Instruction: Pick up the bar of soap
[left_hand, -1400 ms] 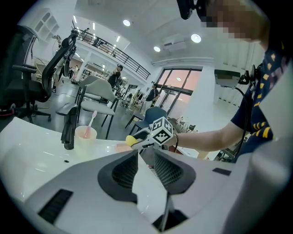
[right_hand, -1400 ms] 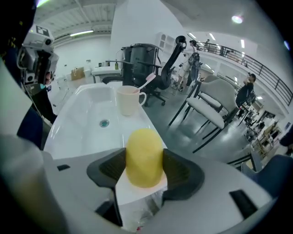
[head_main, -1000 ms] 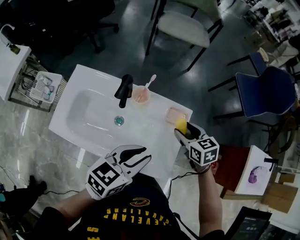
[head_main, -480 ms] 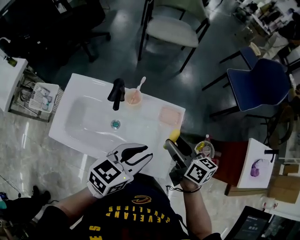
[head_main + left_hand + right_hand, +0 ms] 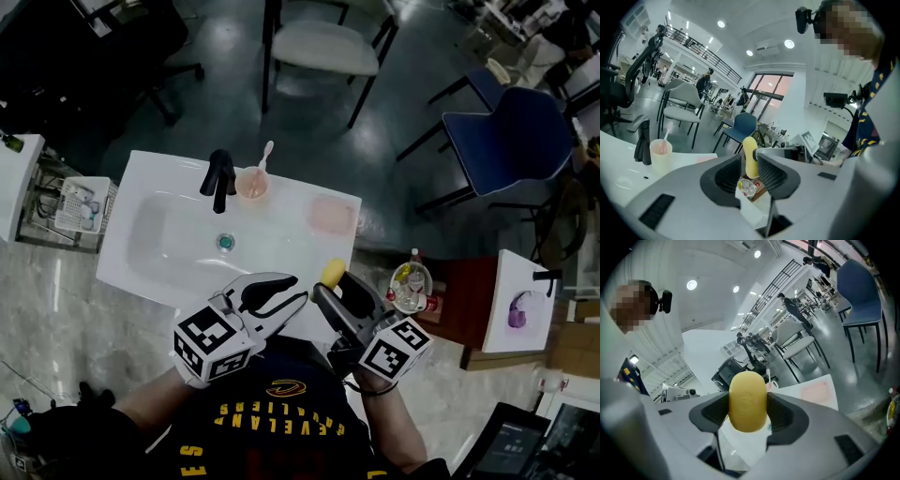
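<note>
- The right gripper (image 5: 339, 288) has its jaws pinched on the two sides of the yellow bar of soap (image 5: 332, 272), which is held up in the air near the front right edge of the white sink (image 5: 281, 242).
- The left gripper (image 5: 296, 292) is just beside it, jaws spread and holding nothing.
- A pink soap dish (image 5: 330, 215) sits on the sink's right rear, apart from the soap.

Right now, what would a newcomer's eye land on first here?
The yellow bar of soap, clamped between the right gripper's jaws above the near right edge of the white sink. Next, the left gripper beside it, jaws apart and empty, and the empty pink soap dish at the sink's far right corner.
</note>
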Motion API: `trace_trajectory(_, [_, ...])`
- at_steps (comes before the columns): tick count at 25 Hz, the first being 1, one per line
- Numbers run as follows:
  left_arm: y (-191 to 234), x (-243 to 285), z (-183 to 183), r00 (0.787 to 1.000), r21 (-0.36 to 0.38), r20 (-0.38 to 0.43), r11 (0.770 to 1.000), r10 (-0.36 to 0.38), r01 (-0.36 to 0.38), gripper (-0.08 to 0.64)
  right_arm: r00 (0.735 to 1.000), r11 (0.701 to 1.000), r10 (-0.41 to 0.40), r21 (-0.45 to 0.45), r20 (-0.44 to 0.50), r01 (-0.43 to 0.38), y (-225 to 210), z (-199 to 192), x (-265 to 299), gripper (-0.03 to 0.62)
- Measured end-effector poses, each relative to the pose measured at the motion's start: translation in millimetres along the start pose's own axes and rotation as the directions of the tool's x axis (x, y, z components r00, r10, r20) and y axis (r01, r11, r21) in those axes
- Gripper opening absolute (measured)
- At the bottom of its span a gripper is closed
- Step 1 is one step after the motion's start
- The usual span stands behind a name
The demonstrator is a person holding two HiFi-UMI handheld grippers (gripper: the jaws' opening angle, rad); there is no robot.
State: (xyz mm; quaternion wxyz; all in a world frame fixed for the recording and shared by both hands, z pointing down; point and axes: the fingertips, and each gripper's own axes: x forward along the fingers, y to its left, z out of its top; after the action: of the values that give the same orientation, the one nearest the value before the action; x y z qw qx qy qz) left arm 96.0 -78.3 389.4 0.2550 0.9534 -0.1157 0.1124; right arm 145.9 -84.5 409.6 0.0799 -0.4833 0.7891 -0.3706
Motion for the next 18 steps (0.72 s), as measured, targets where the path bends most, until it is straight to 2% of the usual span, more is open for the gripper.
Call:
trace_trajectory(6, [2.9,-3.7,5.6,0.999,-0.051,0.034,0.999,0.013,-0.011,0.115,1.000,1.000,-0.007,-0.004,0.030,0.007,3.8,5.4,-7.3,0.267])
trace_trajectory(18, [6.4,-10.0,4.7,0.999,-0.104,0.041,0.995,0.019,-0.014,0.115,0.996,0.997,0.071,0.010,0.049,-0.072,32.3,1.2,-4.4,0.267])
